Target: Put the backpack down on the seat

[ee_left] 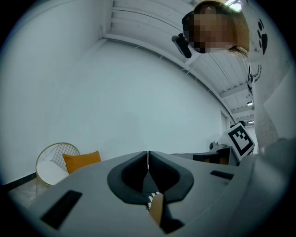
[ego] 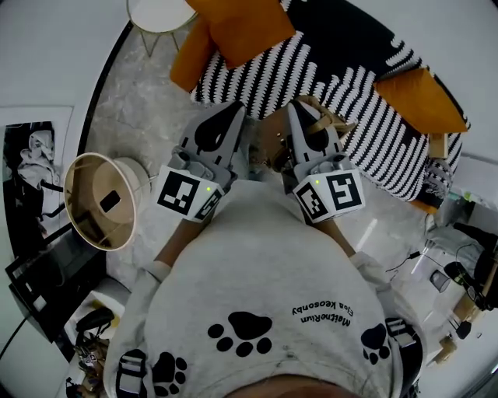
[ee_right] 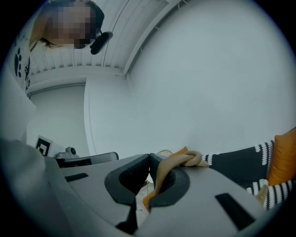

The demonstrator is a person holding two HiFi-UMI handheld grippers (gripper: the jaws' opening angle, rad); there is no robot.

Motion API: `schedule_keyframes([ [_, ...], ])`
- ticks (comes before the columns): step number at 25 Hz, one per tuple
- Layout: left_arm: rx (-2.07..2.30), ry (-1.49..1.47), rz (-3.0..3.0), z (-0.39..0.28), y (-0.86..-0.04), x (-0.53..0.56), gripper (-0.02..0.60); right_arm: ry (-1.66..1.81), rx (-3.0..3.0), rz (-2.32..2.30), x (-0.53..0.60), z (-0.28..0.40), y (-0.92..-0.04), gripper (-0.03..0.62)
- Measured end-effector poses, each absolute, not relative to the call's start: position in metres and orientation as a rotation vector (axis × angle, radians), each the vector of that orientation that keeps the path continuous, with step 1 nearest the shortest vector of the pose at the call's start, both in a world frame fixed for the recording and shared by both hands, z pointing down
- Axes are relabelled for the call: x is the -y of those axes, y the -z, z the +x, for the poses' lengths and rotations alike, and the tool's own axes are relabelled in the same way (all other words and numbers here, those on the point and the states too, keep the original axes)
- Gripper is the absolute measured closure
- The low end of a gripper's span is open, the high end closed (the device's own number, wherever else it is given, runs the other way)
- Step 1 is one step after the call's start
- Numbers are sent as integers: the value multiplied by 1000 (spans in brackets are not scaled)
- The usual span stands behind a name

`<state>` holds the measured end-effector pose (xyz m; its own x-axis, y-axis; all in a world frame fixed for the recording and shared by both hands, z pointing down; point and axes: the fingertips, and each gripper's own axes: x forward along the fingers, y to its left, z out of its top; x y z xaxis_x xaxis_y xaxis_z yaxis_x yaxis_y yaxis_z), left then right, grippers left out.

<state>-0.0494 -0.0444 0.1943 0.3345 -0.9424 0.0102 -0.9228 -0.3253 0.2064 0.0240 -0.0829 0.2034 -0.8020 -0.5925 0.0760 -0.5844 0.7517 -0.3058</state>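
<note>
1. Down in front of the person's grey sweatshirt (ego: 264, 295), the left gripper (ego: 230, 110) and the right gripper (ego: 300, 107) point side by side towards the striped seat (ego: 257, 74), with their marker cubes close to the chest
2. Left claw: the two dark pads are pressed together at the tips, and its own view shows a strap end (ee_left: 156, 208), tan with a black-and-white trimmed edge, pinched low between them
3. Right claw: it is closed too, pinching a knotted strap (ee_right: 162, 178), also tan, which runs up between the pads and lies in a knot over the top of one jaw
4. The backpack (ego: 272, 155) shows only as a small tan patch between the two grippers, at the near edge of the seat; the grippers hide most of its body, and whether it rests on the seat cannot be told
5. The seat is black with white stripes; one orange cushion (ego: 241, 27) lies at its far end, and a second cushion (ego: 420, 97) of the same orange lies towards the right
6. On the pale floor to the person's left stands a round tan basket (ego: 85, 175) with a dark flat thing inside it; a small white table (ego: 159, 14) on thin gold legs stands beyond the seat's left end
7. In the left gripper view, a wire chair (ee_left: 58, 150) with an orange pillow (ee_left: 81, 161) against it stands by a plain white wall
</note>
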Motion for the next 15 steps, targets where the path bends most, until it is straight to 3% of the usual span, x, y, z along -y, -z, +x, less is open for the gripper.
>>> schedule_keyframes([
  [15, 1583, 166, 2452, -115, -215, 159, 560, 515, -2905, -1090, 180, -37, -221, 562],
])
